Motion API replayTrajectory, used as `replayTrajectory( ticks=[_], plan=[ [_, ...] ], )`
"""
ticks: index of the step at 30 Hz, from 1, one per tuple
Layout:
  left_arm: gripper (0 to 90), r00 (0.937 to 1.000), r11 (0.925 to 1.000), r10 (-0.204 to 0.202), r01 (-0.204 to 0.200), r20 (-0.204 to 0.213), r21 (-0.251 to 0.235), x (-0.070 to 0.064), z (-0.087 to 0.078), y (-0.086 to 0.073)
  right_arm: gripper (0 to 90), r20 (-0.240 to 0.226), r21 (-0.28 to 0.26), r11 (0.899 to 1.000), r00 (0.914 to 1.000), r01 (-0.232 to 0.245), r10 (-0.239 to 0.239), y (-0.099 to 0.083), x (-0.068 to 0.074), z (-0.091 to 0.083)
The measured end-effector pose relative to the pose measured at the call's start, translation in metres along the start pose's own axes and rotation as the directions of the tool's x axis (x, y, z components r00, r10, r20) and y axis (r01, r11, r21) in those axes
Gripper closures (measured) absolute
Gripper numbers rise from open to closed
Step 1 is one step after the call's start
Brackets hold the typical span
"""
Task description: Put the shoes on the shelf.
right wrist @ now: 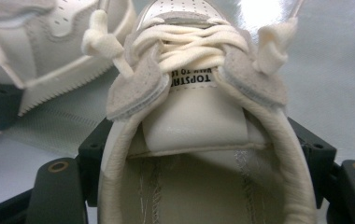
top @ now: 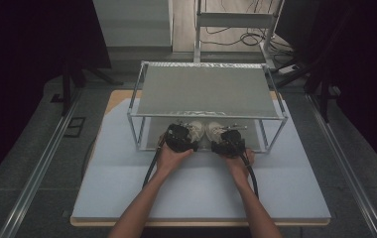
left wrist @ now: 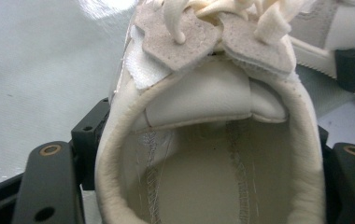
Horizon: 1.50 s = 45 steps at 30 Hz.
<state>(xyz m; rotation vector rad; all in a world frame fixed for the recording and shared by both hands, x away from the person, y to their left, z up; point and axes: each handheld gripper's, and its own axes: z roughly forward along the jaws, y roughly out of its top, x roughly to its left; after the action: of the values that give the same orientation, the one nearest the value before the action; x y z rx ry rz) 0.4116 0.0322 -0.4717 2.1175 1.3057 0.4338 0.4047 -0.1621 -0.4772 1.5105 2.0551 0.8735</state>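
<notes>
Left gripper (top: 180,137) clamps the left sneaker (left wrist: 213,140) by its heel collar; right gripper (top: 227,142) likewise clamps the right sneaker (right wrist: 199,135). Both sneakers sit side by side at the front edge of the rack's (top: 209,91) lower shelf. Advise pushing both in level, keeping them parallel and clear of the front posts.

Black two-jaw left gripper (top: 181,137) and right gripper (top: 228,142), brass-ringed holes in matte jaw blocks, black cable trailing from each; forearms bare, sleeveless.

Two cream shoes (top: 196,130) (top: 215,130), two tongs (top: 180,139) (top: 230,143), one metal rack (top: 206,90)
</notes>
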Motion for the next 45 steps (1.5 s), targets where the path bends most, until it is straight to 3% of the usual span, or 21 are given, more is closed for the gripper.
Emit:
replayTrajectory(
  ticks=[1,2,4,9,10,11,12,13,14,15,17,18,20,22,23,25,30,37,40,44,45],
  plan=[
    [27.6,0.9999,1.0,0.01,-0.01,-0.005,0.0,0.0,0.001,0.0,27.1,0.001,-0.003,1.0,1.0,0.001,-0.001,-0.001,0.001,0.001],
    [27.6,0.9996,0.9996,-0.028,0.028,0.007,-0.011,-0.004,0.002,-0.001,27.2,0.004,-0.005,1.0,1.0,0.002,-0.002,-0.001,0.001,0.001],
    [27.6,0.9992,0.9991,-0.041,0.041,0.0,-0.01,-0.005,0.003,-0.001,27.1,0.0,-0.007,1.0,1.0,-0.005,0.005,-0.001,0.001,0.002],
    [26.7,0.9988,0.9989,-0.045,0.045,0.02,-0.008,-0.005,0.003,-0.001,26.1,0.002,-0.012,1.0,1.0,0.0,0.0,-0.001,0.001,0.002],
    [26.4,0.9998,0.9998,-0.018,0.018,0.001,0.002,-0.002,0.002,-0.001,25.0,0.004,-0.015,1.0,1.0,0.001,-0.001,-0.002,0.001,0.002],
    [25.4,0.9999,0.9999,-0.016,0.016,-0.004,-0.004,-0.001,0.001,-0.001,23.1,0.0,-0.015,1.0,1.0,0.004,-0.004,-0.002,0.001,0.001],
    [24.1,0.9989,0.9986,-0.047,0.047,0.003,-0.022,-0.003,-0.001,-0.002,22.1,-0.003,-0.017,1.0,1.0,0.007,-0.007,-0.002,0.001,0.0],
    [22.6,1.0,0.9991,-0.009,0.009,0.003,-0.04,0.0,-0.005,-0.002,21.7,-0.004,-0.023,1.0,0.9999,0.01,-0.01,-0.002,0.001,-0.001],
    [22.0,0.9992,0.9979,-0.036,0.037,0.02,-0.053,-0.001,-0.008,-0.002,21.5,-0.009,-0.031,0.999,0.9999,0.008,-0.009,-0.002,0.001,-0.003],
    [22.3,0.9991,0.9976,-0.035,0.036,0.025,-0.058,0.0,-0.011,-0.003,21.7,-0.011,-0.046,0.999,0.9999,0.013,-0.013,-0.002,0.0,-0.006],
    [22.8,0.9995,0.9979,0.004,-0.002,0.032,-0.065,0.004,-0.018,-0.004,21.6,-0.012,-0.064,0.998,0.9997,0.019,-0.02,-0.003,-0.001,-0.013],
    [23.8,0.9991,0.9969,-0.014,0.018,0.041,-0.077,0.005,-0.022,-0.006,21.9,-0.016,-0.074,0.997,0.9997,0.019,-0.02,-0.004,-0.002,-0.016],
    [24.9,0.9983,0.9947,0.029,-0.023,0.051,-0.1,0.009,-0.029,-0.01,22.5,-0.028,-0.083,0.997,0.9996,0.003,-0.005,-0.007,-0.002,-0.024],
    [26.7,0.9969,0.9918,0.038,-0.029,0.069,-0.124,0.012,-0.04,-0.015,23.2,-0.047,-0.105,0.994,0.9989,0.001,-0.006,-0.012,-0.005,-0.032],
    [28.2,0.9968,0.9899,0.04,-0.03,0.069,-0.139,0.013,-0.044,-0.017,24.5,-0.055,-0.117,0.993,0.9985,0.003,-0.009,-0.014,-0.006,-0.039],
    [31.4,0.9964,0.9843,-0.022,0.036,0.081,-0.173,0.011,-0.055,-0.025,27.0,-0.059,-0.144,0.99,0.9981,0.009,-0.017,-0.018,-0.009,-0.048],
    [41.0,0.9977,0.9769,-0.034,0.046,0.059,-0.209,0.021,-0.074,-0.037,35.4,-0.073,-0.186,0.982,0.9971,0.007,-0.02,-0.027,-0.017,-0.072],
    [62.0,0.9977,0.9836,-0.063,0.066,0.023,-0.168,0.036,-0.068,-0.048,52.2,-0.067,-0.196,0.981,0.9978,-0.015,0.002,-0.037,-0.039,-0.08],
    [68.9,0.9976,0.985,-0.065,0.068,0.022,-0.159,0.041,-0.061,-0.049,62.1,-0.056,-0.202,0.979,0.9983,-0.029,0.018,-0.039,-0.047,-0.077],
    [75.4,0.9949,0.9876,-0.09,0.095,0.046,-0.125,0.047,-0.051,-0.049,73.0,-0.055,-0.159,0.987,0.9984,-0.023,0.014,-0.039,-0.054,-0.066],
    [75.6,0.998,0.9918,-0.042,0.047,0.046,-0.119,0.051,-0.048,-0.049,74.8,-0.058,-0.146,0.989,0.9982,-0.022,0.013,-0.039,-0.054,-0.062]
  ],
)
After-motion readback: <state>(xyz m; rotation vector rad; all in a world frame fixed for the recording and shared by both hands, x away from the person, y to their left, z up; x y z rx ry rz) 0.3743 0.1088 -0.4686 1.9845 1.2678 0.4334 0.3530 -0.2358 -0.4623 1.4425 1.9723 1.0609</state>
